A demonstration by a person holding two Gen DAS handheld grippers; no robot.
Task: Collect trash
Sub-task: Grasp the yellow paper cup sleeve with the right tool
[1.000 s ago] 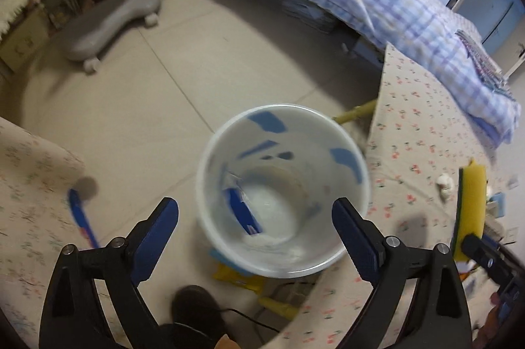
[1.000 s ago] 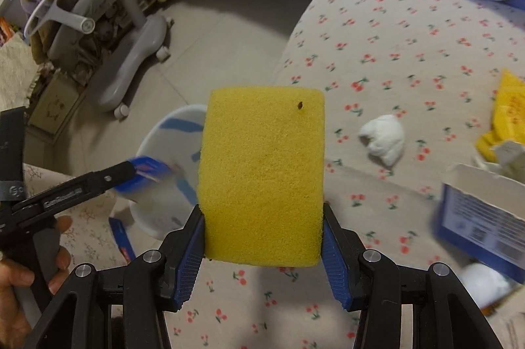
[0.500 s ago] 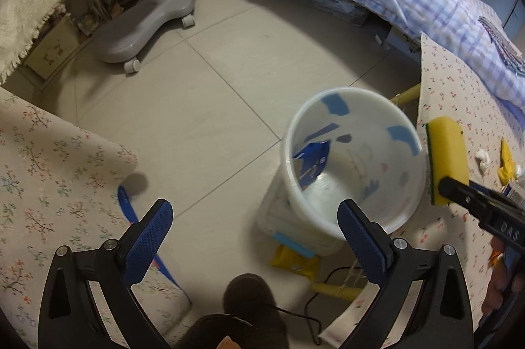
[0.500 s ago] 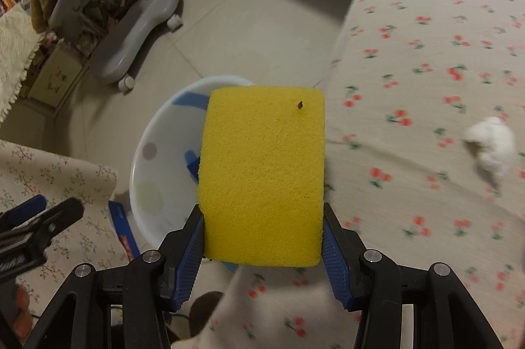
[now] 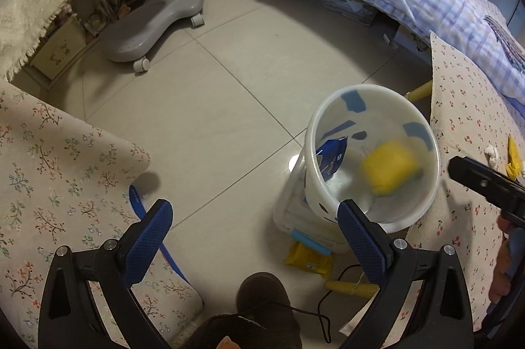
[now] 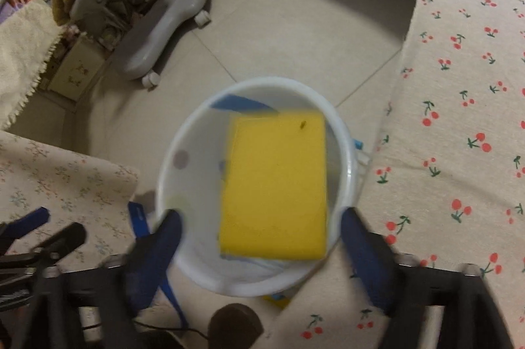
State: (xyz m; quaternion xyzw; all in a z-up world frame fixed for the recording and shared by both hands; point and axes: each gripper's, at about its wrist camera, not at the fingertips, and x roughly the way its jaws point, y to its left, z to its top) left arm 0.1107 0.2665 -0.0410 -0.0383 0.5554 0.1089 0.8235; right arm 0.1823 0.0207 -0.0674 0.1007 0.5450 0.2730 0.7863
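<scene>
room to move: i see bare grey tile floor [image 5: 203, 106] on the far and left side of the white bin [image 5: 426, 185]; on the right the bin rim sits just beside the hanging edge of the cherry-print cloth [image 6: 459, 106], and near left a floral cloth edge [image 5: 65, 158] closes in.
floor clutter: a yellow packet [image 5: 308, 257] and a blue strip [image 5: 154, 227] lie on the tiles near the bin's foot; a grey wheeled chair base [image 5: 147, 21] stands well apart, far left.
left tongs: my left gripper [image 5: 252, 234] is spread wide with nothing between the blue pads, looking down at floor and bin.
right tongs: my right gripper [image 6: 259, 237] is also spread wide, pads clear of the sponge on both sides, gripping nothing.
hard to read: the right view is motion-blurred, so the near pads are smeared; in the left view only a black tip of the other tool [image 5: 485, 181] shows at the right edge, its fingers cut off.
hidden: the bin's base is partly behind my left tool's right pad; i cannot tell whether the sponge touches the bin wall or bottom.
sponge: the yellow sponge [image 6: 275, 188] is a flat rectangle with one dark speck near its far edge, inside the bin's mouth; from the left it is a blurred yellow block beside a blue wrapper [image 5: 331, 155] in the bin.
table leftovers: a white crumpled wad [image 5: 491, 153] and a yellow scrap [image 5: 513, 157] lie on the cherry cloth, far right.
</scene>
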